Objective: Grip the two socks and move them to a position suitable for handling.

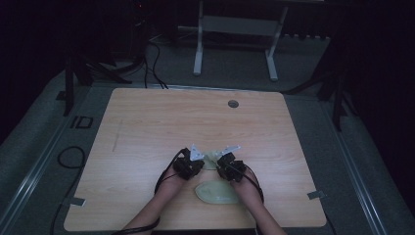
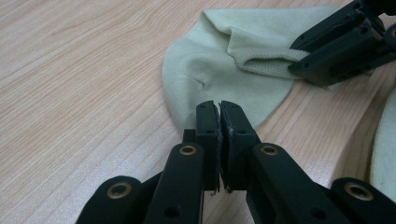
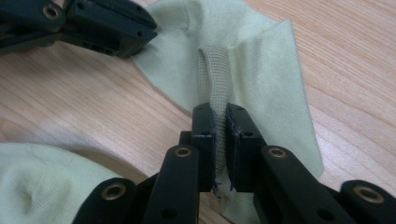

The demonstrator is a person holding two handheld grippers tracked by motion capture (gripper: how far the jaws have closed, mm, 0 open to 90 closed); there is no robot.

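A pale green sock (image 1: 211,160) lies on the wooden table (image 1: 161,127) between my two grippers. My left gripper (image 2: 219,109) is shut on the rounded edge of this sock (image 2: 224,70), with thin fabric pinched at its tips. My right gripper (image 3: 219,112) is shut on a raised fold of the sock's ribbed cuff (image 3: 215,70). In the high view, the left gripper (image 1: 203,162) and right gripper (image 1: 218,164) face each other closely over the sock. A second pale green sock (image 1: 218,192) lies flat nearer the front edge, between the person's forearms.
A round grommet hole (image 1: 233,104) sits near the table's far edge. Beyond the table stands a white desk frame (image 1: 198,54), and cables (image 1: 154,63) run over the dark floor. Bare wood extends left, right and far of the grippers.
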